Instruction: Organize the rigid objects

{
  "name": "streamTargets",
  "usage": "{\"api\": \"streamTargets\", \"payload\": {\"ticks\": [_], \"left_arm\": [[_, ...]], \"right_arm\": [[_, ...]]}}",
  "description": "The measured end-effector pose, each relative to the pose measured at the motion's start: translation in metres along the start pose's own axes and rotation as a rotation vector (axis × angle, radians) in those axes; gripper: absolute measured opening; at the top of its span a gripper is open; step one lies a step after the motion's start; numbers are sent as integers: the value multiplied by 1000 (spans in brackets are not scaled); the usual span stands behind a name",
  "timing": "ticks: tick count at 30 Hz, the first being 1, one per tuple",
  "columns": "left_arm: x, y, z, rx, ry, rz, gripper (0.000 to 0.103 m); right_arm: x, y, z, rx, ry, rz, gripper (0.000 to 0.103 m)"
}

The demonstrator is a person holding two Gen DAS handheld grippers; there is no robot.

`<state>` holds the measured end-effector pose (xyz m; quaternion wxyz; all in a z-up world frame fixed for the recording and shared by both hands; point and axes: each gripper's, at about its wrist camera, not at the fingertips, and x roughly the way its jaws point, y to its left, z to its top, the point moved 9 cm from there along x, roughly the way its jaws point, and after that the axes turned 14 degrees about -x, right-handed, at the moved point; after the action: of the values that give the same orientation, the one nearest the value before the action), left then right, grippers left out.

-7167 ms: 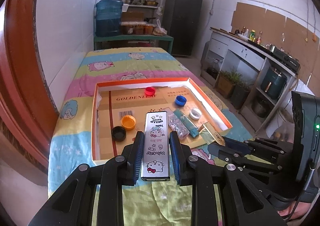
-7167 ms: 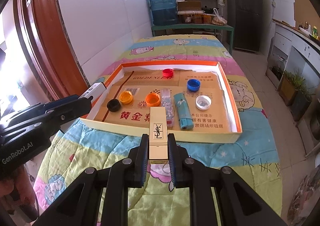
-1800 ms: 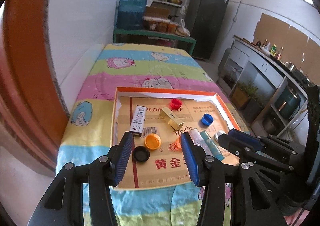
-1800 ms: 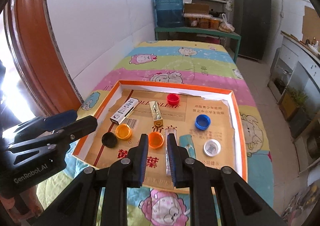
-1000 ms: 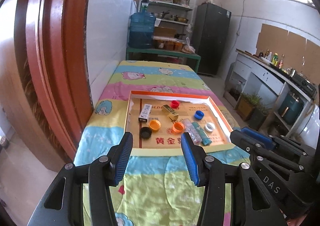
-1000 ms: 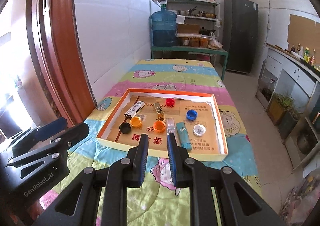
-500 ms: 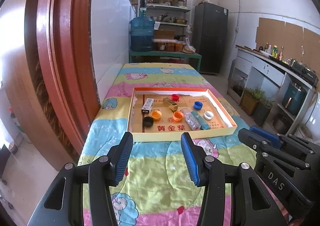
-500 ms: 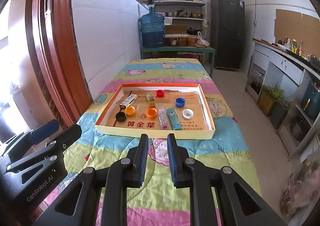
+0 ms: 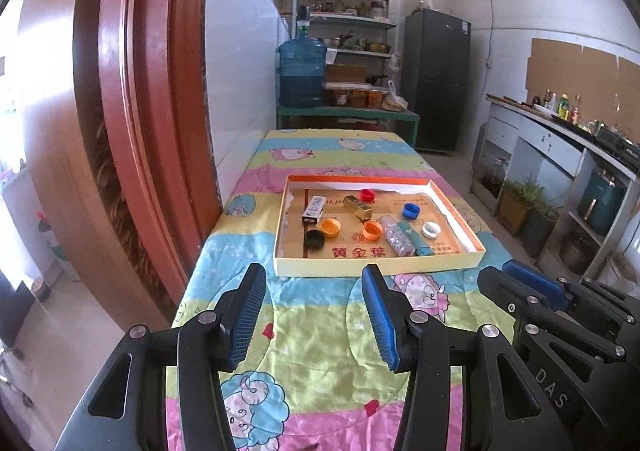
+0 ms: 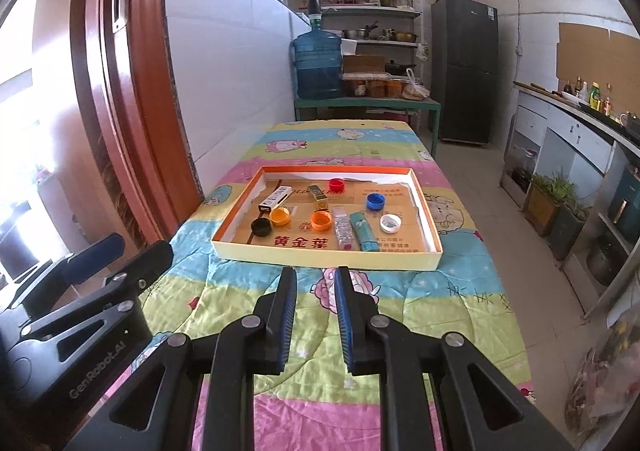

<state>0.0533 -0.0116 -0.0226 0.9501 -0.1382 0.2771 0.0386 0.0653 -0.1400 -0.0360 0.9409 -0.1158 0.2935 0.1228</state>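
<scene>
Two grippers tilt down toward the tray [image 9: 376, 265]: left gripper [image 9: 314, 317] wide, right gripper [image 10: 316, 315] narrow, both empty

Quilted cloth cover [image 9: 328, 335]: soft, matt, wrinkled. Shallow box [image 9: 376, 266]: cardboard, printed paper base. Bottle caps [image 9: 372, 230]: smooth plastic. Gold case [image 9: 359, 206]: shiny, metallic-looking. Door frame [image 9: 136, 123]: glossy varnished wood. Gripper pads [image 10: 287, 315]: ribbed blue rubber.
</scene>
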Motion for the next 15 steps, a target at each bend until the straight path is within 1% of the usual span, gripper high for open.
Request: {"api": "streamTargets", "payload": {"ticks": [4,11,15], "left_arm": [[3,-1,-3,9,6,6,52],[4,-1,-4,4,11,8,52],[3,0,-4,-4,7,15,52]], "right_arm": [[1,3,-1,-4,6,13,19],[4,-1,-2,2,9,-5,19],[5,-4,-1,13,2,-2,19]]}}
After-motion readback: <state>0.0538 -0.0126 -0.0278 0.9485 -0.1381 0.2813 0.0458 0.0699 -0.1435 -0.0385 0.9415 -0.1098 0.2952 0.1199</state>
